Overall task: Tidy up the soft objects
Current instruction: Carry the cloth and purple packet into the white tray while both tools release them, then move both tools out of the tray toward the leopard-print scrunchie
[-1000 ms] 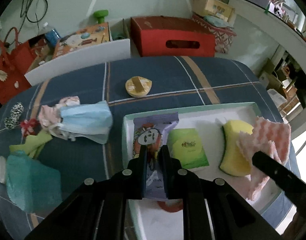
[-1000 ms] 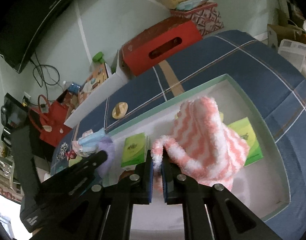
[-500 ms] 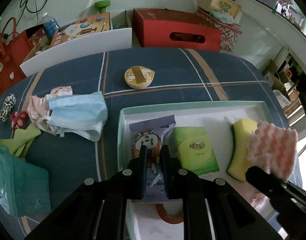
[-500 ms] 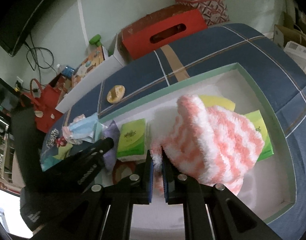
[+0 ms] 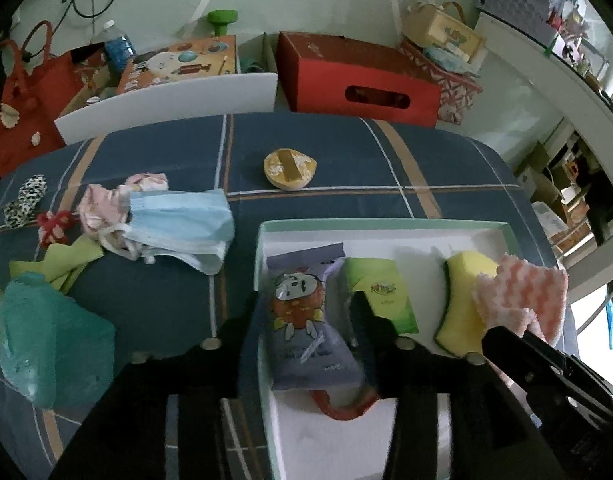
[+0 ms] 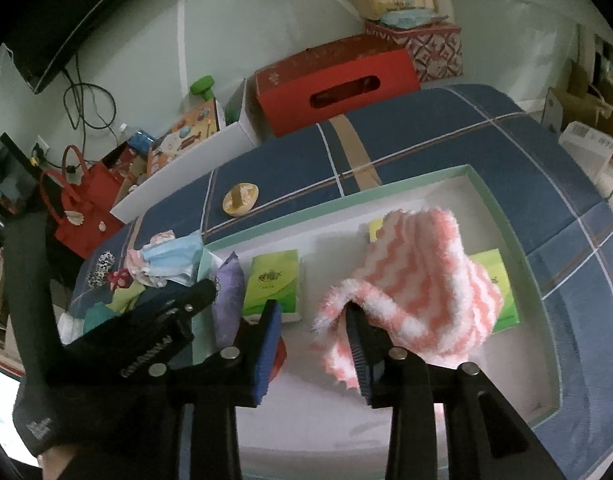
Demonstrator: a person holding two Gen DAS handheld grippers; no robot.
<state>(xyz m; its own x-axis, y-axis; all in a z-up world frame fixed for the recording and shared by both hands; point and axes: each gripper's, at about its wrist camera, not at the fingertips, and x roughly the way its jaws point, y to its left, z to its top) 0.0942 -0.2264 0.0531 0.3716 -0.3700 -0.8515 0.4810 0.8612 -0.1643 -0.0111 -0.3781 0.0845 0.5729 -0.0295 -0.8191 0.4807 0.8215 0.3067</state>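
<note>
From the left wrist, your left gripper [image 5: 306, 308] stood wide open, its two black fingers straddling the purple plastic snack-style pouch with the cartoon face [image 5: 306, 320] without pressing it. The pouch lay flat at the left end of the white shallow tray with the mint-green rim [image 5: 386, 224], part of it over a red ring-shaped thing [image 5: 342, 404] that I could not identify. It looked like a finished placement — jaws spread so the pouch would stay put when you backed off. The pouch's long axis ran along your fingers, away from the camera, cartoon face upward and its crimped end toward the far rim. Beside it lay a green rectangular tissue pack [image 5: 380, 294], parallel to the pouch, then a yellow sponge with a dark green edge [image 5: 464, 300] and the pink-and-white fluffy zigzag cloth [image 5: 522, 292]. On the blue plaid tablecloth [image 5: 346, 152], a pale blue face mask [image 5: 178, 224], a teal soft packet [image 5: 50, 340] and small hair ties were left outside the tray, probably still to be sorted.

From the right wrist, your right gripper [image 6: 314, 320] was also spread wide. The fluffy cloth [image 6: 418, 280] sat bunched in the tray's right half, one corner draped over your right finger [image 6: 360, 344] but not pinched. It hid most of the sponge and part of a second green tissue pack [image 6: 498, 280]. Crumpled as it was, it had no clear long axis; its bulk leaned toward the tray's far right corner.
</note>
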